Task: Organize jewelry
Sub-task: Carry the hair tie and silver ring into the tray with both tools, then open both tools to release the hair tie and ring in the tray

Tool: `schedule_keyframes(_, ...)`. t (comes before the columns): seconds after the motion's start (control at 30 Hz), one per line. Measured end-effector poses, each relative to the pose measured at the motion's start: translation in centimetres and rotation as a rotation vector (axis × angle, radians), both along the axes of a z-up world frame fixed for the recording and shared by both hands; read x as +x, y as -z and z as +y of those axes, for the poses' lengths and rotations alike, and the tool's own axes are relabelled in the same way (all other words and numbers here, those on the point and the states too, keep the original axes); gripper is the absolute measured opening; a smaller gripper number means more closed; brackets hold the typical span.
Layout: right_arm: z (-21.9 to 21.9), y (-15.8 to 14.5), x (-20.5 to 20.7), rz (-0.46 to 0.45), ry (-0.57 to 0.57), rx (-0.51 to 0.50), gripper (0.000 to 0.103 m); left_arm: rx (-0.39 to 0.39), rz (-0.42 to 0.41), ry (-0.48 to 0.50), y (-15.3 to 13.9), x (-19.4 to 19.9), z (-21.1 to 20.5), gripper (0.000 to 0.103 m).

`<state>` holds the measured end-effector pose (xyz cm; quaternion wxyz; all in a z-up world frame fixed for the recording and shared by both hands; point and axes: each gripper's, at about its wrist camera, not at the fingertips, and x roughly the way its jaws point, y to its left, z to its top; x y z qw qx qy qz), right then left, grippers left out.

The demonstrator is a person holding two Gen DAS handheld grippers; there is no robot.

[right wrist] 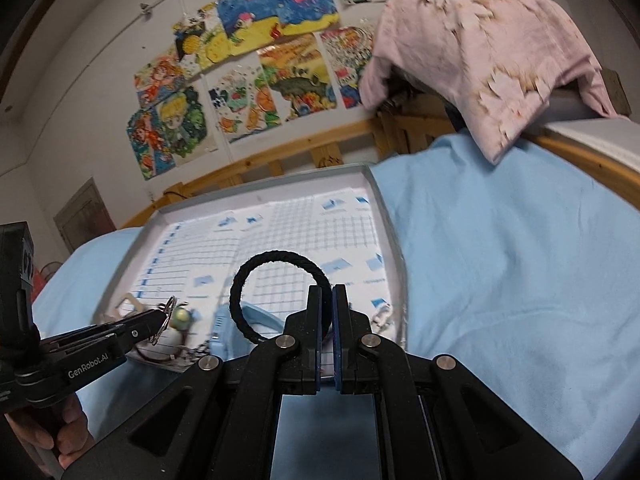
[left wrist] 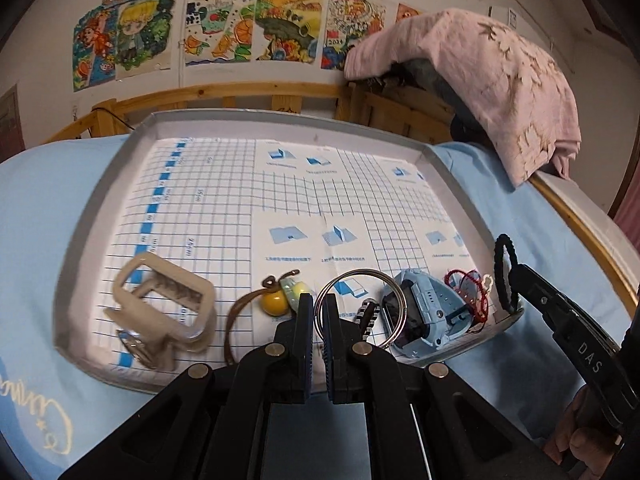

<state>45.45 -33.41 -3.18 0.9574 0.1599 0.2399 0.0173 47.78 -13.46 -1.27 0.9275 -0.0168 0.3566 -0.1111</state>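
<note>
My left gripper (left wrist: pixel 319 304) is shut on a silver metal ring (left wrist: pixel 362 280), held just above the near edge of the shallow grey tray (left wrist: pixel 100 196). My right gripper (right wrist: pixel 327 296) is shut on a black braided bracelet (right wrist: pixel 256 264), also seen at the tray's right corner in the left wrist view (left wrist: pixel 505 276). In the tray lie a beige clip-like frame (left wrist: pixel 164 300), a yellow bead charm on a brown cord (left wrist: pixel 274 302), a light blue smartwatch (left wrist: pixel 420 316) and a red string bracelet (left wrist: pixel 468 288).
The tray has a blue-grid paper liner and sits on a light blue sheet (right wrist: pixel 500 260). A wooden bed rail (left wrist: pixel 224 96) runs behind it. A pink cloth (left wrist: pixel 500 80) drapes over something at the right. Drawings hang on the wall.
</note>
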Motion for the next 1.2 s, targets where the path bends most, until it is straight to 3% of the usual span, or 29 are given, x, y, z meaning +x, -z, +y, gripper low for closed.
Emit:
schedule_keyframes(0.33, 0.7, 1.8, 0.8, 0.053, -0.002, -0.018, 0.005, 0.014, 0.030, -0.008, 1.1, 0.5, -0.5, 0.006)
schedule_keyframes(0.67, 0.8, 0.8, -0.2, 0.040, -0.001, -0.025, 0.007, -0.055, 0.044, -0.027, 0.4, 0.0, 1.0, 0.008)
schedule_keyframes(0.83, 0.4, -0.3, -1.3, 0.018, 0.013, -0.027, 0.023, -0.075, 0.010, -0.048, -1.3, -1.3, 2.0, 0.037)
schedule_keyframes(0.9, 0.4, -1.2, -2.0, -0.001, 0.020, -0.037, 0.028, -0.075, -0.023, -0.059, -2.2, -2.1, 2.3, 0.059)
schedule_keyframes(1.03, 0.4, -3.3, -3.6, -0.042, 0.023, -0.059, 0.030, -0.083, -0.096, -0.075, -4.4, -4.0, 3.0, 0.074)
schedule_keyframes(1.1, 0.4, -4.6, -5.0, -0.084, 0.029, -0.070, 0.043, -0.102, -0.137, -0.091, -5.4, -5.3, 3.7, 0.087)
schedule_keyframes(1.2, 0.5, -6.5, -7.4, -0.145, 0.032, -0.095, 0.053, -0.129, -0.203, -0.110, -6.9, -7.5, 4.5, 0.100)
